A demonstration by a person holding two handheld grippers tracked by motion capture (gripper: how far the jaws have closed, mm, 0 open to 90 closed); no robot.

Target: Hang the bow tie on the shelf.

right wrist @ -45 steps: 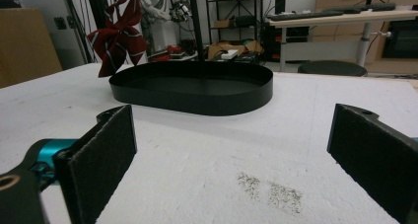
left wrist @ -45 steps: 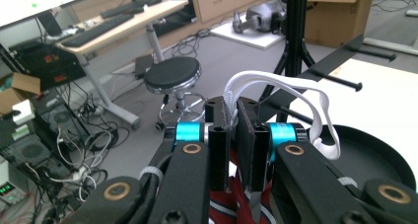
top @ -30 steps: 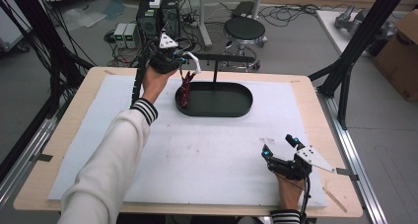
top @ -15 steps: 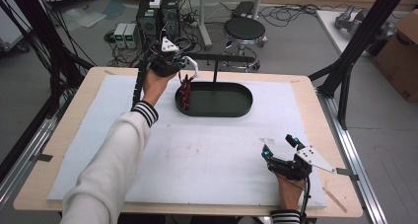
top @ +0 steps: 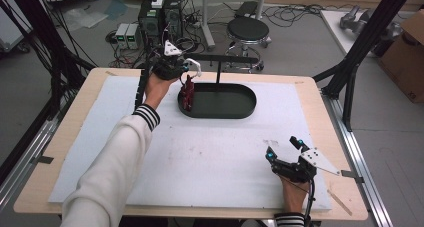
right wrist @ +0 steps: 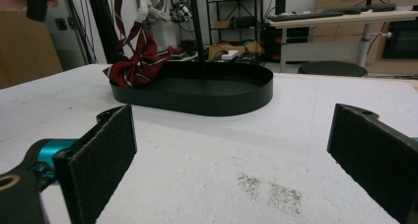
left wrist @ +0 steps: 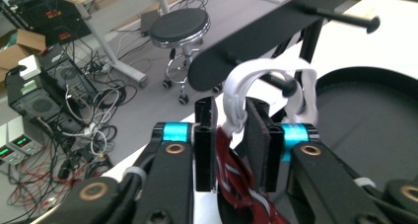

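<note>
A dark red striped bow tie point(top: 188, 92) hangs by its white strap point(top: 195, 65) from a peg point(left wrist: 288, 86) of the black stand's crossbar point(top: 225, 59). Its lower end reaches into the oval black tray point(top: 225, 101). My left gripper point(top: 186, 69) is at the strap. In the left gripper view the strap point(left wrist: 236, 93) and the bow tie point(left wrist: 236, 184) still lie between the jaws point(left wrist: 231, 135), which have just been opening; a slim gap shows beside the left pad. My right gripper point(top: 282, 148) rests open on the white mat at the near right, with nothing between its pads point(right wrist: 231, 155).
The tray point(right wrist: 207, 98) with its upright post point(top: 218, 74) stands at the back middle of the white mat point(top: 210, 157). Beyond the table's far edge are a black stool point(top: 248, 29), electronics boxes point(top: 160, 17) and loose cables on the floor.
The left hand has shifted slightly at the crossbar with the strap staying over the peg. The right hand has not moved.
</note>
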